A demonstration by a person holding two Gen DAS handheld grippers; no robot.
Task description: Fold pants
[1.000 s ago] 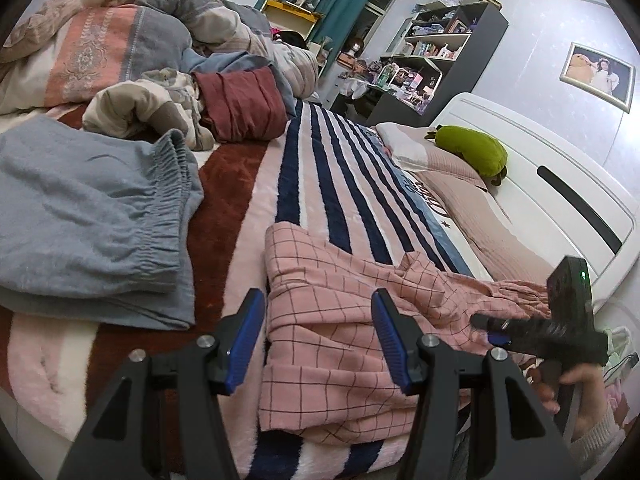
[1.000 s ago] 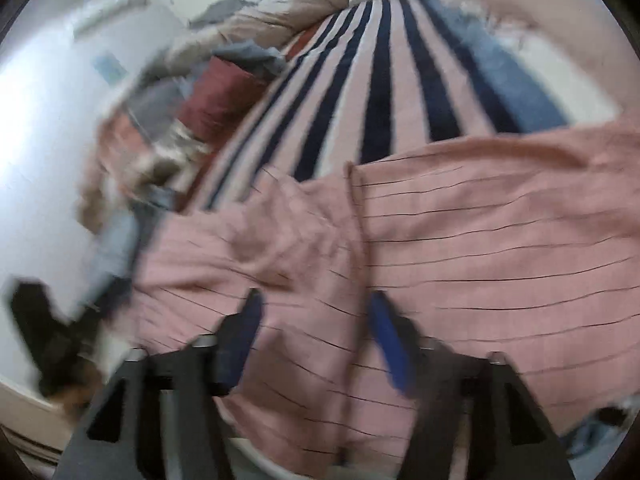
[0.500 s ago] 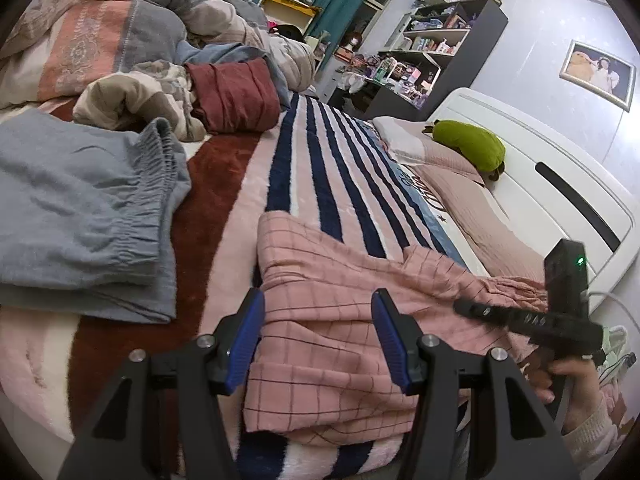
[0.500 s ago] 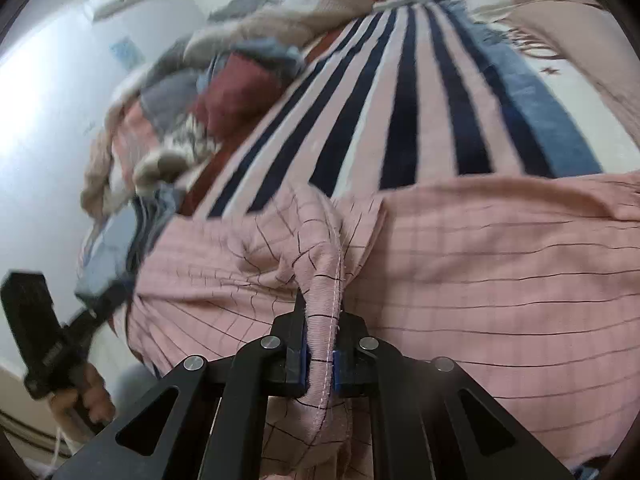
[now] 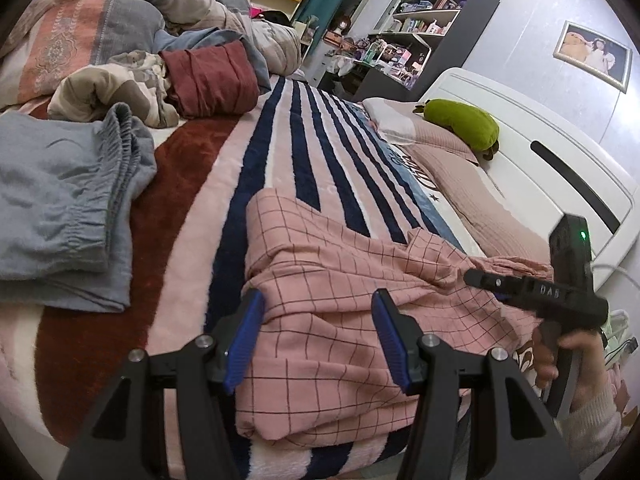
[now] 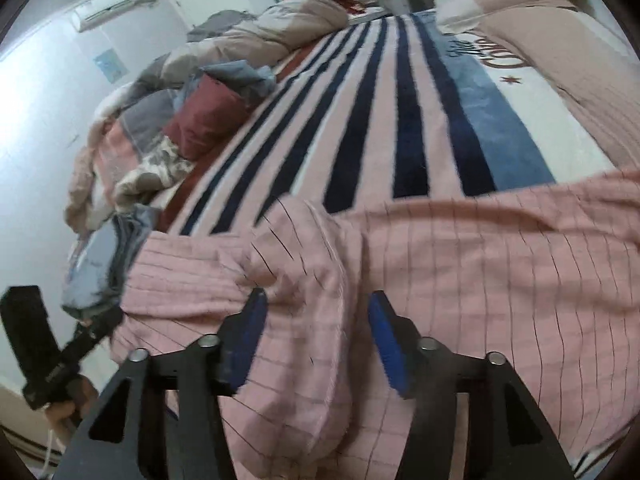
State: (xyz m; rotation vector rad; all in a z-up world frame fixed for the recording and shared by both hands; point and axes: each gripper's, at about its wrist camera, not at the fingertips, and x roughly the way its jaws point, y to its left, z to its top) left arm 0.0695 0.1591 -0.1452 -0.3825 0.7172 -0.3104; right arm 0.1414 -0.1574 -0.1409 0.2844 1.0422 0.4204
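Pink checked pants lie crumpled on the striped blanket at the near edge of the bed; they also fill the lower part of the right wrist view. My left gripper is open and empty, its blue pads either side of the pants' near left part. My right gripper is open, straddling a raised fold of the pants. The right gripper body shows in the left wrist view, at the pants' right end.
Grey pants lie at the left. A maroon garment and bundled quilts are piled at the back left. A green plush toy and pillows rest by the white headboard. The striped blanket stretches beyond.
My right gripper was shut on a fold of the pink pants half a second ago and has now opened, letting it go. My left gripper stayed open, shifting slightly.
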